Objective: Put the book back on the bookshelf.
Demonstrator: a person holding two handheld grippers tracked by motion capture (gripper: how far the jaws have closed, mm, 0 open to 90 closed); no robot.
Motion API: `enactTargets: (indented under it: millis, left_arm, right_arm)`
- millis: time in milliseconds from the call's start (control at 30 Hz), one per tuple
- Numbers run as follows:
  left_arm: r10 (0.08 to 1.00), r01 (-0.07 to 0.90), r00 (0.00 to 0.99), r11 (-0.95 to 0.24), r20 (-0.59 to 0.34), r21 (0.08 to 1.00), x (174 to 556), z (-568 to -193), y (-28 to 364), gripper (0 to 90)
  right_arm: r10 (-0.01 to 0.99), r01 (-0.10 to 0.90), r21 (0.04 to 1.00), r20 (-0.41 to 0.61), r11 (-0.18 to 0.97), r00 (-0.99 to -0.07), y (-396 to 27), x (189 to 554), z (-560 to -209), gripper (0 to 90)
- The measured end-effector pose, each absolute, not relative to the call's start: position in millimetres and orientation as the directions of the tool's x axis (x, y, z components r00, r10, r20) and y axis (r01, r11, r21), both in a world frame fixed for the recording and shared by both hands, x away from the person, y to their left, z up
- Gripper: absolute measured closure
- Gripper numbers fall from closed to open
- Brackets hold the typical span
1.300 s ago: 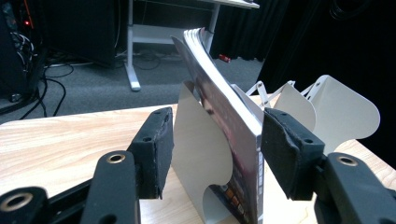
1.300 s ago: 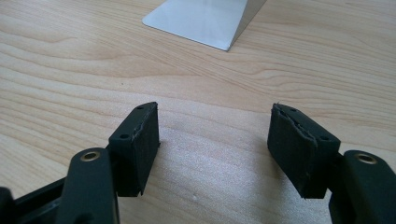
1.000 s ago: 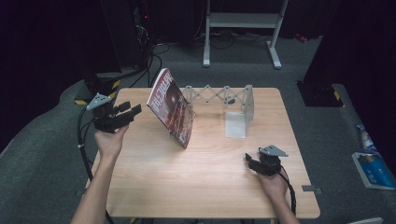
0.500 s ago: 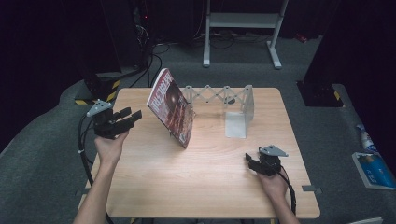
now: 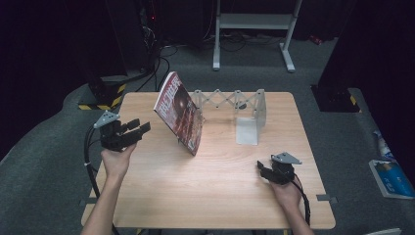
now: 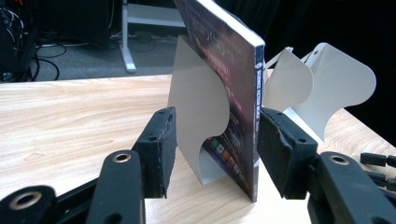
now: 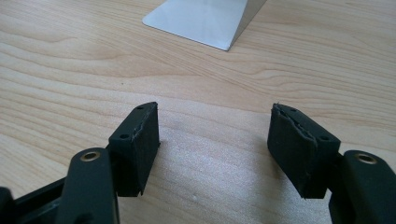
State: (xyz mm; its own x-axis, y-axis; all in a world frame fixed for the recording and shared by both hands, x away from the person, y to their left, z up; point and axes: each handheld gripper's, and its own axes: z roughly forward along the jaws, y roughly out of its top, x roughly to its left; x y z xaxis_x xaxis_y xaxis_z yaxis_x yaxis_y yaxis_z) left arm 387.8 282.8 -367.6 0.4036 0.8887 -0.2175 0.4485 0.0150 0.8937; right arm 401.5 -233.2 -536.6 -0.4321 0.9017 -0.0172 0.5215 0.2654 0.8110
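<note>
Two open tools: the left tool has drawn back from the leaning book, while the right tool rests on the surface, suggesting placement is done.

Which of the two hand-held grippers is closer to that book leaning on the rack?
Left. The left gripper hangs open just to the left of the book, pointing at it, apart from it. The right gripper rests on the table, toward its front right, farther off.

book stood tilted on table, leaning on rack behind it | left gripper left of book, apart | right gripper near front right
</note>
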Motion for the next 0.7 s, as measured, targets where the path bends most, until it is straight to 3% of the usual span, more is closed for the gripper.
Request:
enactTargets:
  millis: [700]
  left_arm:
    - [0.874,0.464,0.430,0.003,-0.228,0.886,381.8,-381.6,275.2,48.9]
  right_arm:
    - [0.902,0.522,0.811,-0.017,0.265,-0.432,-233.2,401.5,-536.5,34.2]
